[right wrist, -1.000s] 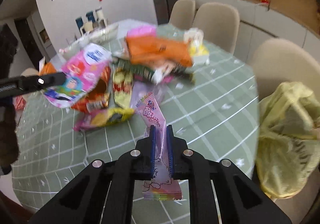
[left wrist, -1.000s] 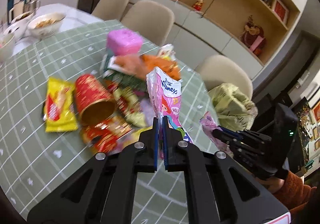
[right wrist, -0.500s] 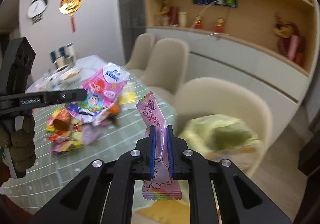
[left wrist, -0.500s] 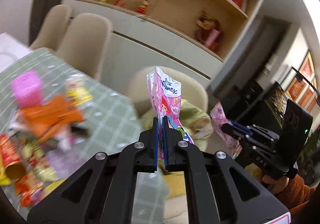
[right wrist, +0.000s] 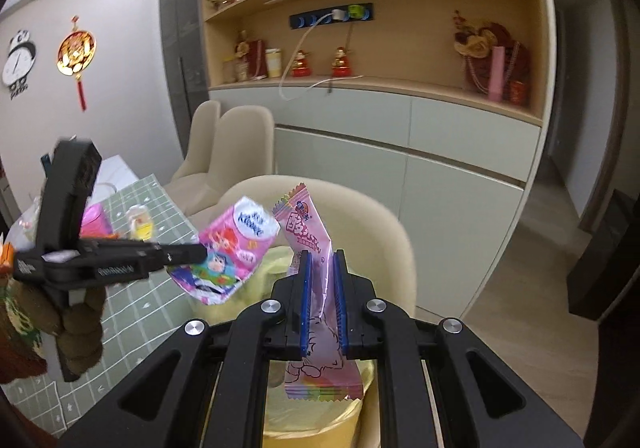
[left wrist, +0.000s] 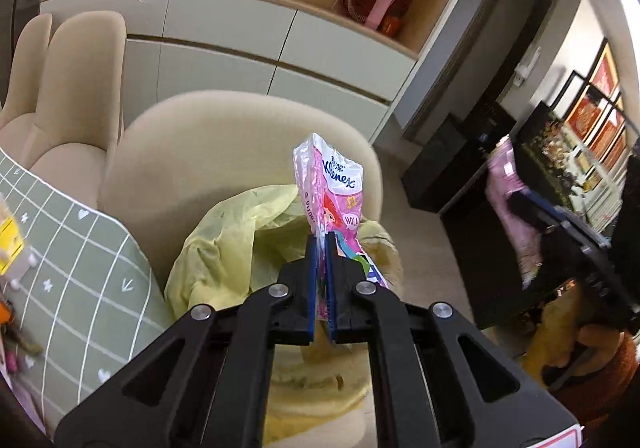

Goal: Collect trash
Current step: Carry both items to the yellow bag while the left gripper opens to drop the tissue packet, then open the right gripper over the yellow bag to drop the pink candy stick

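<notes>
My left gripper (left wrist: pixel 320 244) is shut on a pink Kleenex tissue wrapper (left wrist: pixel 334 187) and holds it upright above the open yellow trash bag (left wrist: pixel 224 244) on a beige chair. The wrapper also shows in the right wrist view (right wrist: pixel 232 248). My right gripper (right wrist: pixel 320 264) holds a pink candy wrapper (right wrist: pixel 308 232) between its jaws, which stand slightly apart, over the same yellow bag (right wrist: pixel 320 404). In the left wrist view the right gripper (left wrist: pixel 536 215) with its pink wrapper (left wrist: pixel 508 199) is blurred at the right.
The green checked tablecloth (left wrist: pixel 80 272) with remaining trash is at the left edge. The beige chair (left wrist: pixel 240 135) holds the bag, and more chairs (left wrist: pixel 72 79) stand behind. Shelving and cabinets (right wrist: pixel 400 119) line the wall. A dark low cabinet (left wrist: pixel 452 163) stands on the right.
Both grippers have swung from over the table to above the yellow bag on the chair, each still carrying its wrapper. The right gripper's jaws have opened a little.
</notes>
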Motion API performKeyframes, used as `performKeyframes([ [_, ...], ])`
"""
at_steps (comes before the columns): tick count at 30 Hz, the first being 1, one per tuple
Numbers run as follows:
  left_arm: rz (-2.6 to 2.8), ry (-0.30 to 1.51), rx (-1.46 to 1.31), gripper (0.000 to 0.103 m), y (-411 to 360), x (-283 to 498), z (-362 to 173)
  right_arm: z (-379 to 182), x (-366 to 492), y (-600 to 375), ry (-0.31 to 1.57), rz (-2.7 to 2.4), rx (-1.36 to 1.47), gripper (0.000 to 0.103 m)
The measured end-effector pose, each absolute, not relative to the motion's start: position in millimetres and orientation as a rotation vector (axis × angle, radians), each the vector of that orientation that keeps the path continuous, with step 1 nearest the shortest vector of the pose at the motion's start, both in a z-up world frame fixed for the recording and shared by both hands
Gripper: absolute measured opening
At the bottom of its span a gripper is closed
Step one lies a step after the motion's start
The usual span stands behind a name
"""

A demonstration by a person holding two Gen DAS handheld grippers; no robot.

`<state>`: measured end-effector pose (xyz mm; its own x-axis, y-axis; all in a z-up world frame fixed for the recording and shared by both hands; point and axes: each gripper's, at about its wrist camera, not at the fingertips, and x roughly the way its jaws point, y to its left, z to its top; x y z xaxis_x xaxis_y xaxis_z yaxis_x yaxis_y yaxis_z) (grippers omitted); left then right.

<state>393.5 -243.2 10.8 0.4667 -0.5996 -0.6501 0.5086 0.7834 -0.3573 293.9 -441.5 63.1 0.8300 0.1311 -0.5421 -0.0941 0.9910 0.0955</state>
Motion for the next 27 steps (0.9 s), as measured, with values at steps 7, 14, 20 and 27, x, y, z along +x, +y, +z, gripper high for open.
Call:
performKeyframes([
  [7, -0.601, 0.903, -0.037, 0.004, -258, 417, -22, 49, 331, -453, 0.587, 0.161, 0.068, 0.012],
  [14, -0.602, 0.942, 0.062, 0.005, -264, 414, -37, 34, 374, -435, 0.616, 0.240, 0.055, 0.012],
  [20, -0.552, 0.943, -0.051, 0.040, -248, 418, -30, 27, 391, -421, 0.628, 0.319, 0.040, 0.012],
  [27, -0.425, 0.950, -0.159, 0.043, -207, 403, -21, 11, 405, -396, 0.656, 0.424, -0.046, 0.012],
])
